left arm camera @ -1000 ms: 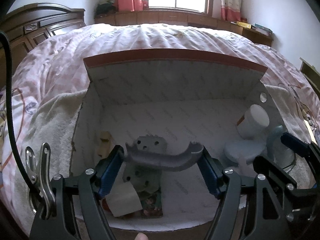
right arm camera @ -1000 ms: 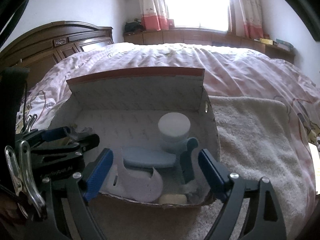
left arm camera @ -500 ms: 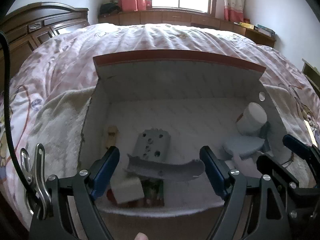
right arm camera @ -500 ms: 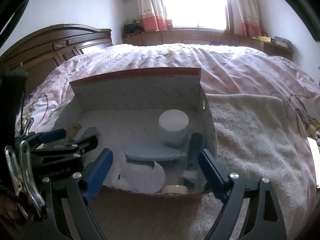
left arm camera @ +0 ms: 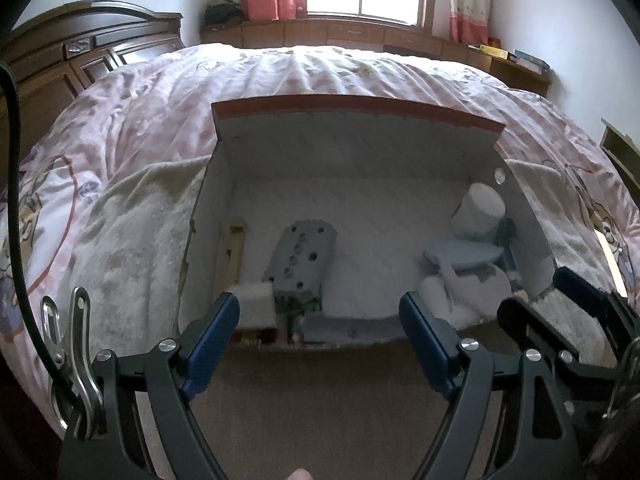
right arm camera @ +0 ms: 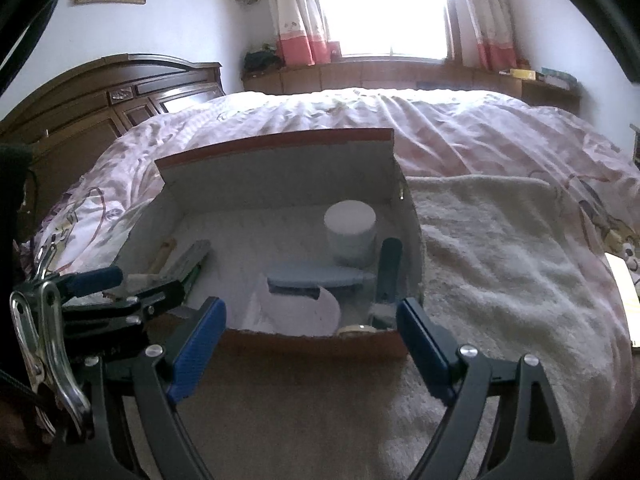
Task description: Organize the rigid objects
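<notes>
An open cardboard box with a red-edged lid stands on a towel on the bed. Inside lie a grey block with holes, a wooden piece, a white block, a curved grey part by the front wall, a white jar, a blue-grey oval lid and a blue handle. My left gripper is open and empty before the box. My right gripper is open and empty, beside it.
A cream towel covers the pink quilt around the box. A dark wooden headboard is on the left. A window ledge with cabinets runs along the far wall.
My left gripper opened and let the curved grey part drop into the box front, then pulled back. My right gripper also drew back from the box.
</notes>
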### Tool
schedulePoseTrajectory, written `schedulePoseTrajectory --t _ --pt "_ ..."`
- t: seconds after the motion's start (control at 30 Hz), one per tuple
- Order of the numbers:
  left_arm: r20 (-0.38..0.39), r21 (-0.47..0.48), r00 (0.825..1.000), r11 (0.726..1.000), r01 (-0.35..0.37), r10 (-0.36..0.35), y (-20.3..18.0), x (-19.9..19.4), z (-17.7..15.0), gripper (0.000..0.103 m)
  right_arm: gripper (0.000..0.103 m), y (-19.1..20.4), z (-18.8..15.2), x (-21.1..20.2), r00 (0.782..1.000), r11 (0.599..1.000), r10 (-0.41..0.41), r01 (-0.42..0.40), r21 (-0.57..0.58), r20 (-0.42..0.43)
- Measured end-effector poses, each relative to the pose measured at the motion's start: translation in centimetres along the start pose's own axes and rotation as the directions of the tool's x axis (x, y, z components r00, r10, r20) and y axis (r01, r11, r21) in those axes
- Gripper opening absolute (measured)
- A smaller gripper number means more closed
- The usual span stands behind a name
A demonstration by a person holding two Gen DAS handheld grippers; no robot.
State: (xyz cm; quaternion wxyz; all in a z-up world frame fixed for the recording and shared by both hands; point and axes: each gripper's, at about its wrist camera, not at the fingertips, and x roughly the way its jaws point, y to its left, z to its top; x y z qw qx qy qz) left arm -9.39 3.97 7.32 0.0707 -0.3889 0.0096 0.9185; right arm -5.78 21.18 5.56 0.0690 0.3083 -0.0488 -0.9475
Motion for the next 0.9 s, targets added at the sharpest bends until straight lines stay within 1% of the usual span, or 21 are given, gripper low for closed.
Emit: schedulePoseTrajectory --t 0.07,0.37,0.6,0.9 --pt "-0.004 -0.001 1.000 1.000 0.000 0.000 0.0 -0.2 -0.3 0.084 0.090 -0.1 -0.2 -0.3 1.000 1.000 0.011 -0.011 0.015 -0.001" --pt "-0.011 -0.002 1.000 1.000 -0.010 0.010 -0.4 -0.8 -1.5 0.084 0.090 -0.5 -1.1 -0.8 1.000 0.999 0.015 -0.014 0.042 -0.022" --pt "-0.029 -0.004 0.999 1.000 -0.013 0.013 -0.5 -0.6 -2.1 0.083 0.090 -0.6 -1.7 -0.6 0.999 0.999 0.018 -0.016 0.050 -0.041" --pt "-0.058 -0.017 0.998 1.000 -0.008 0.007 -0.3 -0.3 -2.5 0.083 0.090 -0.6 -1.8 -0.5 0.999 0.998 0.019 -0.017 0.056 -0.045"
